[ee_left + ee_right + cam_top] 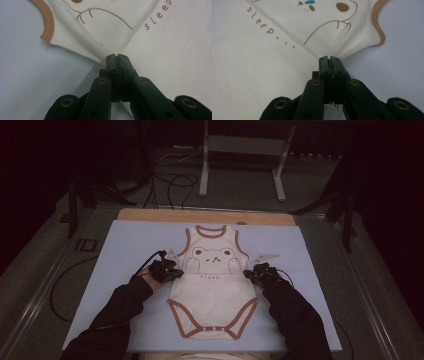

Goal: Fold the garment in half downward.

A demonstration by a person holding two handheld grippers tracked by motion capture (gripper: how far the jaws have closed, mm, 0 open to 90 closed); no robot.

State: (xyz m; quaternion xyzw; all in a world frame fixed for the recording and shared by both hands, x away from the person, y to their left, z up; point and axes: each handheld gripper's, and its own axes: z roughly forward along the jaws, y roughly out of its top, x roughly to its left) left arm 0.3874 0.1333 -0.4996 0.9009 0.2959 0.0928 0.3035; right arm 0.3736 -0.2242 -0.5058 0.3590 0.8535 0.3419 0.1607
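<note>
The left gripper [116, 57] has its black jaws pressed together on a pinch of cloth at the side seam of a cream sleeveless baby bodysuit with brown trim and a bear print [212, 280], just below the brown-edged armhole; fabric creases fan out from the jaw tips in the left gripper view. The right gripper [329, 58] mirrors it, jaws clamped on the opposite side seam beneath the other armhole, with the cloth gathered into a small peak at the tips. In the high view both grippers sit at the garment's waist, one on each edge, the left gripper [167, 270] and the right gripper [257, 272] level with each other across the line of printed letters. The bodysuit lies face up and mostly flat in the middle of a pale blue rectangular mat [125, 250], neckline away from the person, snap crotch nearest. The step looks like a fold or lift from the sides; to do it well, both hands should rise together and evenly, keeping the cloth taut between them so the front stays smooth and neither seam slips free.
</note>
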